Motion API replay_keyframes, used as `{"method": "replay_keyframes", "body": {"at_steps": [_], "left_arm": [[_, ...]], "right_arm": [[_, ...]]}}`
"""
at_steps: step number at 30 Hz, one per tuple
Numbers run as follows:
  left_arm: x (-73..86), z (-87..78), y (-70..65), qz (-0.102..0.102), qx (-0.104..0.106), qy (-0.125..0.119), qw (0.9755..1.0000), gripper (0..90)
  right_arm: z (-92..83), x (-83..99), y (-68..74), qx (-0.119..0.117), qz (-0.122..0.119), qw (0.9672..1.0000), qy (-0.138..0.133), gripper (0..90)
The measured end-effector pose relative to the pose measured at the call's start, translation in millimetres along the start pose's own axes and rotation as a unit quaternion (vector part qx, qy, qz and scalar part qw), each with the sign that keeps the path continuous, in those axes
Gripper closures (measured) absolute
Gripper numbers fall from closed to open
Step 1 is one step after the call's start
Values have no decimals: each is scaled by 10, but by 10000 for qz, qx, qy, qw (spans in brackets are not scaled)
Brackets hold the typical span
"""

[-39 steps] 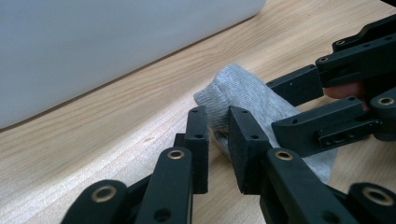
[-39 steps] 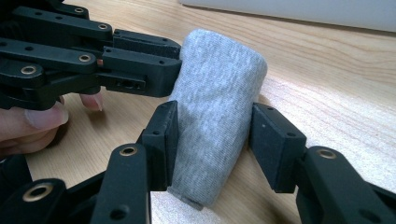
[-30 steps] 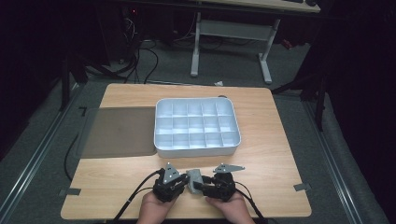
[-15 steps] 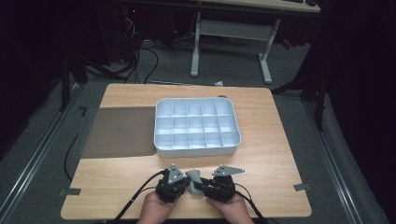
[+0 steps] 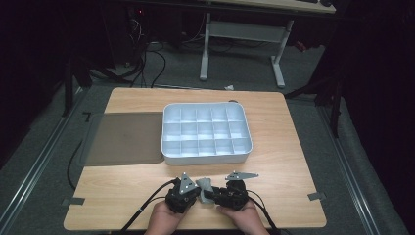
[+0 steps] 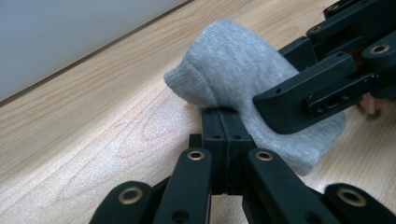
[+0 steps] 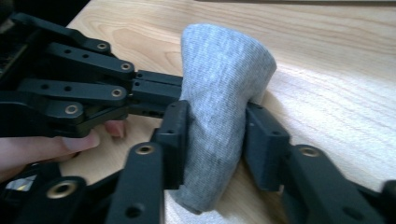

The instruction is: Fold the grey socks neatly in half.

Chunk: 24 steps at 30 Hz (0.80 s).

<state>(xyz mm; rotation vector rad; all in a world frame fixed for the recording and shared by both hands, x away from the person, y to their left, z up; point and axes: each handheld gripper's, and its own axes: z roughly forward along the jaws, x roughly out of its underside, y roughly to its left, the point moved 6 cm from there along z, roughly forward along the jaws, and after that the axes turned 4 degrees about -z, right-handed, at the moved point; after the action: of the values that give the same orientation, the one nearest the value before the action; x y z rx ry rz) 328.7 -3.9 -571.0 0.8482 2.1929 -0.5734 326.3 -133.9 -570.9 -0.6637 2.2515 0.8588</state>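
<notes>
1. High view: the grey sock [image 5: 204, 188] is seen at the near edge of the worktop [image 5: 288, 147], between the left gripper [image 5: 192, 192] and the right gripper [image 5: 220, 194], near the compartment tray [image 5: 205, 133].
2. Left gripper view: its fingers [image 6: 219, 128] are seen pressed fully together at the sock's edge; whether fabric is pinched cannot be told. A deeper bite is advised.
3. Right gripper view: its fingers [image 7: 175, 126], half open and just adjusted, are clamped on the sock's middle; this hold should be kept steady.

You had no readable text, label, brand, number or sign anywhere in these views; nothing on the table or on what lay upon it carried lettering you could read.
</notes>
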Motion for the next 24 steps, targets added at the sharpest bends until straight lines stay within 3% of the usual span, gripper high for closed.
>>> {"method": "replay_keyframes", "body": {"at_steps": [2, 7, 10, 14, 18, 20, 21, 22, 23, 24], "left_arm": [[0, -2, 1, 12, 3, 6, 10000, 899], [-3, -86, 79, -25, -123, -160, 9998, 775], [-23, -267, 243, -132, -277, -381, 9988, 725], [-16, -439, 399, -145, -475, -503, 9975, 679], [83, -623, 616, -207, -745, -648, 9949, 634], [215, -692, 739, -428, -879, -790, 9921, 605], [215, -692, 739, -428, -879, -790, 9921, 597], [260, -708, 771, -555, -871, -833, 9912, 597], [288, -724, 786, -689, -788, -840, 9910, 595], [288, -724, 786, -689, -788, -840, 9910, 594]], "right_arm": [[-4, -1, 8, 26, -72, 10000, -14, 707], [-42, -20, 61, 259, -458, 9986, -24, 716], [-48, -28, 84, 344, -581, 9977, 47, 714], [-58, -36, 80, 445, -650, 9969, 79, 713], [-99, -46, 81, 730, -901, 9932, 45, 714], [-147, -49, 64, 979, -1092, 9892, -55, 713], [-147, -49, 64, 979, -1092, 9892, -55, 713], [-171, -50, 54, 1041, -1137, 9880, -95, 713], [-218, -51, 19, 1271, -1231, 9841, -153, 712], [-218, -51, 19, 1271, -1231, 9841, -153, 712]]}}
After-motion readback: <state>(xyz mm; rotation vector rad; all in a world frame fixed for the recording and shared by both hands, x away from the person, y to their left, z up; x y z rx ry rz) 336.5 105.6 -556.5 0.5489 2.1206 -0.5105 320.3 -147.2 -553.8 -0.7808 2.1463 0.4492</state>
